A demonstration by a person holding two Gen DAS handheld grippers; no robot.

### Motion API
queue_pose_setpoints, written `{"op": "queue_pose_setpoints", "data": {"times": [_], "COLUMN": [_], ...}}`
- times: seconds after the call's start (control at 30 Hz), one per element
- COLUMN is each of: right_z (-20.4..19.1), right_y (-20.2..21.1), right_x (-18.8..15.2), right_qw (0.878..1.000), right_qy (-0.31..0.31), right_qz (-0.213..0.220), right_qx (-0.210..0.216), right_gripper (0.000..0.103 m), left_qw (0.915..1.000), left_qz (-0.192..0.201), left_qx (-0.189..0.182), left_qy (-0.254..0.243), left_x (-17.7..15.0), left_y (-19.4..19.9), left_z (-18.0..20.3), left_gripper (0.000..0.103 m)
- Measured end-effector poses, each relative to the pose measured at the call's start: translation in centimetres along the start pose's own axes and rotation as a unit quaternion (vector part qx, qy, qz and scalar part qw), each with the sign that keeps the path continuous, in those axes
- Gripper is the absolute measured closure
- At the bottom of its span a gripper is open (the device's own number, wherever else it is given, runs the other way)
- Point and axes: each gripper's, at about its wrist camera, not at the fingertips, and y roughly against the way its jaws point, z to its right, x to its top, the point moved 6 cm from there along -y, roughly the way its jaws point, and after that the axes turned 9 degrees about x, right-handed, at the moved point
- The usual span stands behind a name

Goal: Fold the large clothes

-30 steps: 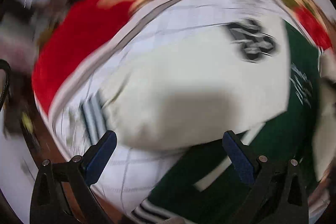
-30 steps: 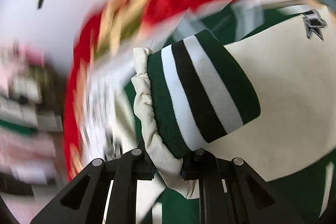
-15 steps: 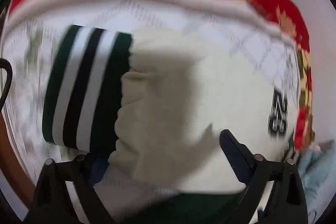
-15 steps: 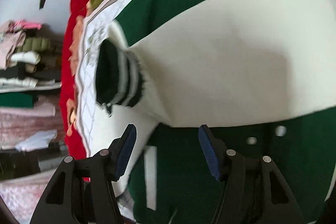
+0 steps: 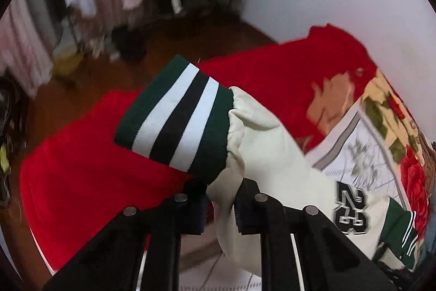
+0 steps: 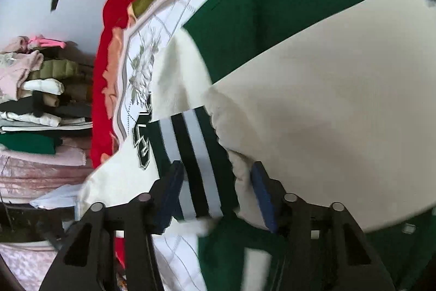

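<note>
The left hand-held gripper (image 5: 220,205) was pinching a cream sleeve (image 5: 268,152) just behind its striped cuff (image 5: 177,117), the cuff lifted ahead of the fingers over a red blanket (image 5: 90,182). The right hand-held gripper (image 6: 215,188) stood spread — its pads either side of another striped cuff (image 6: 196,152), probably not touching it. Beyond lay the green-and-cream jacket (image 6: 313,67) on the bed (image 6: 174,7).
</note>
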Motion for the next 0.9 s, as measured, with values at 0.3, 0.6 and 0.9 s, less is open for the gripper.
{"op": "queue_pose_setpoints", "data": {"times": [0.3, 0.6, 0.9], "right_z": [-0.8, 6.3, 17.4], "right_y": [-1.1, 9.5, 20.2], "right_x": [1.5, 0.2, -1.1], "right_qw": [0.998, 0.989, 0.977], "right_qy": [-0.046, -0.018, -0.102], "right_qz": [-0.01, 0.04, 0.089], "right_qx": [0.04, -0.14, -0.166], "right_gripper": [0.048, 0.029, 0.029], "left_qw": [0.994, 0.963, 0.8962], "left_qz": [0.074, 0.137, 0.044], "left_qx": [-0.008, -0.094, -0.262], "left_qy": [-0.08, -0.212, -0.356], "left_x": [2.9, 0.1, -17.3], "left_y": [5.9, 15.9, 25.1], "left_z": [4.0, 16.2, 34.5], "left_gripper": [0.092, 0.093, 0.093]}}
